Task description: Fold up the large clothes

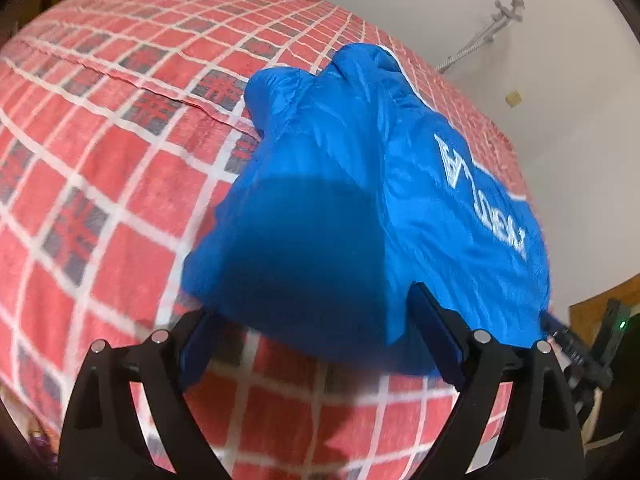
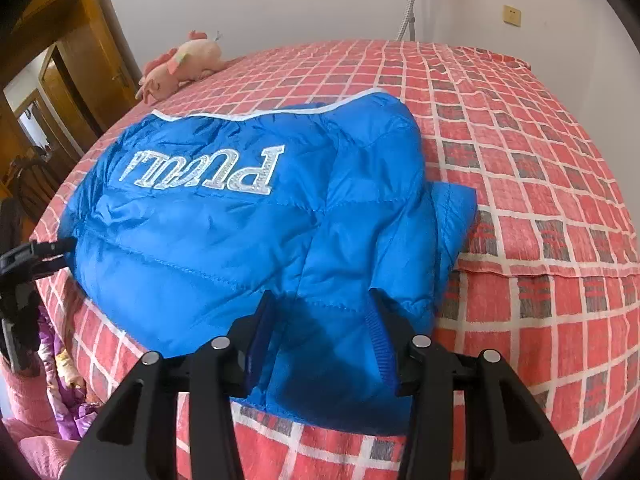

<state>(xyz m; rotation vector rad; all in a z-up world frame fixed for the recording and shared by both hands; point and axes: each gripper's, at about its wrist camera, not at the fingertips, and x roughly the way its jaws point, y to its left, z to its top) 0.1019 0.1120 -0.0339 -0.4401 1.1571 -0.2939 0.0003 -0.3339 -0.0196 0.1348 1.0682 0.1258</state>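
Fingers (image 1: 436, 336) of left gripper (image 1: 316, 336) spread apart, straddling near edge of blue puffer jacket (image 1: 360, 184), fabric slack between them, no clamp evident. Fingers (image 2: 262, 340) of right gripper (image 2: 324, 340) likewise apart around a jacket corner, unpinched, probably staged for a grasp on each side so both edges lift evenly. Jacket bunched, lettering up, on red checked bedspread (image 2: 540, 200), well apart from plush toy (image 2: 180, 64) at far edge.

We are in a home bedroom, we see a bed (image 2: 540, 200) under a red checked blanket, a pink plush toy (image 2: 180, 66) by the wall, wooden doors (image 2: 80, 60), a wall socket (image 2: 512, 15)
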